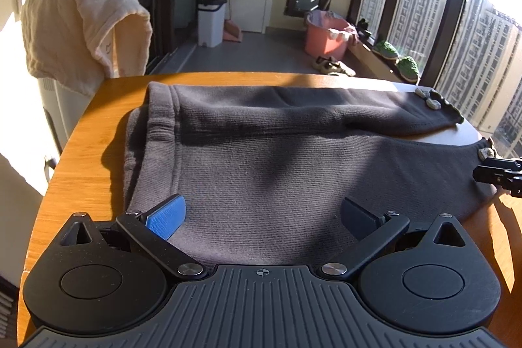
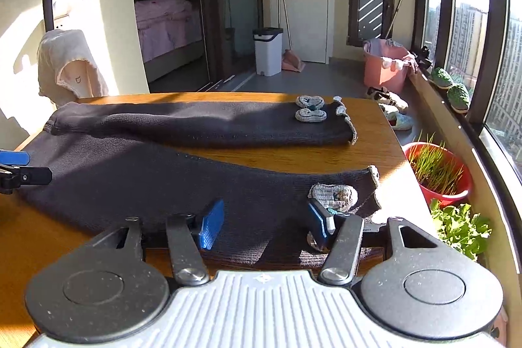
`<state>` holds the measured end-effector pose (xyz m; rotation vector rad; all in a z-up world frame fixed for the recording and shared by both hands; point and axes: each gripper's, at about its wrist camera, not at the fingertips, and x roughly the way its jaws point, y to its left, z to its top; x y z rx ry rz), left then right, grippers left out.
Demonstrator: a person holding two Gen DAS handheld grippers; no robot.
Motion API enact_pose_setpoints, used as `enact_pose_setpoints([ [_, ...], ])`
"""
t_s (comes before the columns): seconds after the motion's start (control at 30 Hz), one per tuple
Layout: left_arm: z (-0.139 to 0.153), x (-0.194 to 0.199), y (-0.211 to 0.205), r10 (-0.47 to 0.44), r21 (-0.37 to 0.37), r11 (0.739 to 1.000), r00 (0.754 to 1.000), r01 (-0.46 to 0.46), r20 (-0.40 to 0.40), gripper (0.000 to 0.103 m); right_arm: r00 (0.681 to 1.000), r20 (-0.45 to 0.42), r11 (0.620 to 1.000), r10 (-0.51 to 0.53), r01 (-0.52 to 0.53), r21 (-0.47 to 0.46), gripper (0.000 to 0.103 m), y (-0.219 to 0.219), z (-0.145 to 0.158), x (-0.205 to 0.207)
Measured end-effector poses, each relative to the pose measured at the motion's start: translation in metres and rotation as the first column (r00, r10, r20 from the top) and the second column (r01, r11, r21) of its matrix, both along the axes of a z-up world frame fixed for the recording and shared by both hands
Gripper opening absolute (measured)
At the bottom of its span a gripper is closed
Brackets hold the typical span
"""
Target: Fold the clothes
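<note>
Dark grey knit trousers are laid flat on a wooden tabletop, their long axis running across it from the waistband at the left end to the cuffs at the right, toward the sunlit window. The two legs are spread in a narrow V, the far one lying straight along the rear edge, the near one angled toward the front corner. Pale knitted patches are seen near the cuffs.

The left claw is held wide open above the seat of the trousers, nothing pinched between its blue pads. The right claw is seen released over the near leg's cuff, the fabric lying under its parted pads but not clamped. A cream towel is draped beyond the tabletop.
</note>
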<state>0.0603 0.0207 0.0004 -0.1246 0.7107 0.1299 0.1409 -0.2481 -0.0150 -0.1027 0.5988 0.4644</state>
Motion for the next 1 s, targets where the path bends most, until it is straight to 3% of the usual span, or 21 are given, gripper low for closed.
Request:
enact_pose_setpoints([
  [0.03,-0.001,-0.002,-0.002,0.001,0.016,1.000,1.000,-0.001,0.007,0.103,0.999,0.025,1.000,-0.020,0.020,0.012,0.062,-0.002,0.002,-0.007],
  [0.1,0.000,-0.010,-0.008,0.034,0.053,0.998,0.998,-0.036,0.045,0.103,0.996,0.066,0.997,-0.061,0.057,0.055,0.080,-0.008,0.005,-0.026],
  [0.2,0.006,-0.033,-0.015,0.115,0.073,0.989,0.981,-0.128,0.159,0.103,0.991,0.079,0.989,-0.106,0.097,0.109,0.085,-0.018,0.007,-0.049],
  [0.33,0.008,-0.056,-0.030,0.140,0.048,0.987,0.975,-0.150,0.175,0.103,0.991,0.028,0.981,-0.130,0.124,0.149,0.100,-0.022,0.007,-0.073],
  [0.5,0.005,-0.072,-0.061,0.100,0.062,0.992,0.990,-0.106,0.097,0.103,0.986,-0.092,0.975,-0.139,0.153,0.162,0.103,-0.012,0.001,-0.088],
  [0.63,-0.001,-0.077,-0.072,0.120,0.033,0.992,0.993,-0.121,0.021,0.103,0.982,-0.131,0.979,-0.135,0.152,0.133,0.103,0.001,-0.002,-0.093],
  [0.8,-0.004,-0.075,-0.079,0.158,0.081,0.985,0.987,-0.155,-0.031,0.103,0.973,-0.132,0.976,-0.189,0.201,0.082,0.103,0.016,-0.003,-0.096],
  [1.0,-0.004,-0.075,-0.080,0.159,0.090,0.984,0.987,-0.156,-0.037,0.103,0.976,-0.109,0.981,-0.189,0.182,-0.072,0.103,0.042,-0.006,-0.096],
])
